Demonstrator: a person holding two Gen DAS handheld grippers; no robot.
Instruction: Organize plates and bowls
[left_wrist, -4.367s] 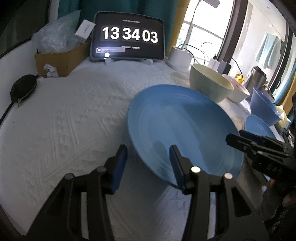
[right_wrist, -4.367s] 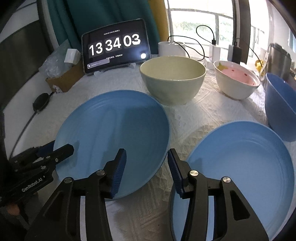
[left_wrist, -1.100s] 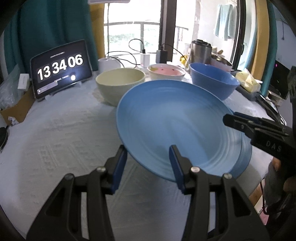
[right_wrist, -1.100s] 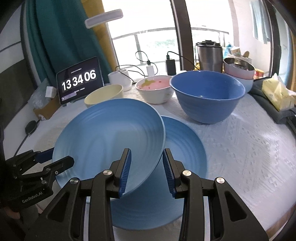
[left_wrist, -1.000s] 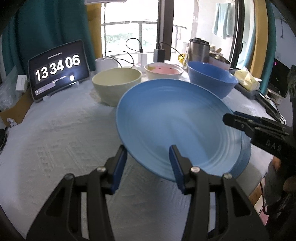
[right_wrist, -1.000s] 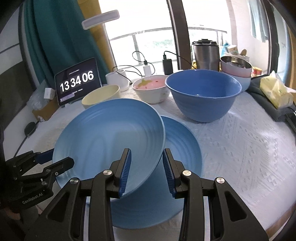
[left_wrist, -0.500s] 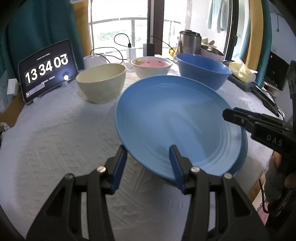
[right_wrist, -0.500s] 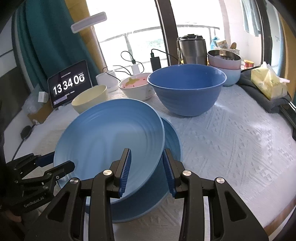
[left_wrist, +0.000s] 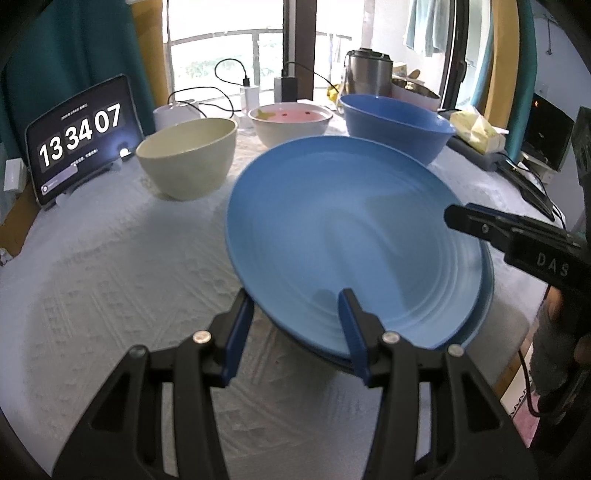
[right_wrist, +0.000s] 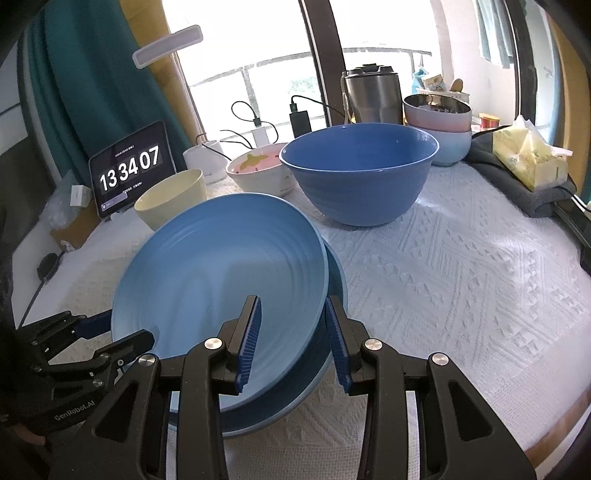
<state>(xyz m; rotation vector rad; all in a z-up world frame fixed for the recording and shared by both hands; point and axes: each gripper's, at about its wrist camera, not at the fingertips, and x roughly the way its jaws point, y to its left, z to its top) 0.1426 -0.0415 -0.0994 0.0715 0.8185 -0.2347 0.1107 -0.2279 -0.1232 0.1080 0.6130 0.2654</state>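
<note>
Two blue plates are seen on a table covered with a white textured cloth (right_wrist: 461, 266). The upper plate (right_wrist: 221, 266) is held tilted over the lower plate (right_wrist: 334, 273), which lies flat on the cloth and shows only as a crescent along the right and near sides. Whether the two plates touch cannot be told.

Two grippers are counted. The left gripper (left_wrist: 295, 325) is clamped on the near rim of the upper plate, one blue pad below the rim and one on the plate's face. The right gripper (right_wrist: 291, 325) is clamped on the opposite rim in the same way. Each gripper is also seen from the other's camera, gripping its own side of the plate.

Three bowls stand in a row behind the plates: a cream bowl (right_wrist: 171, 197), a white bowl with a pink inside (right_wrist: 258, 166) and a large blue bowl (right_wrist: 360, 171). Further back, more bowls are stacked (right_wrist: 437, 125); their number cannot be told. One tablet clock (right_wrist: 131, 168) reads 13 34 07.

Compared with four seconds earlier, when the two plates lay side by side on the cloth, one plate is now carried above the other. Over the last second, less of the lower plate is left showing, and both grips are unchanged.
</note>
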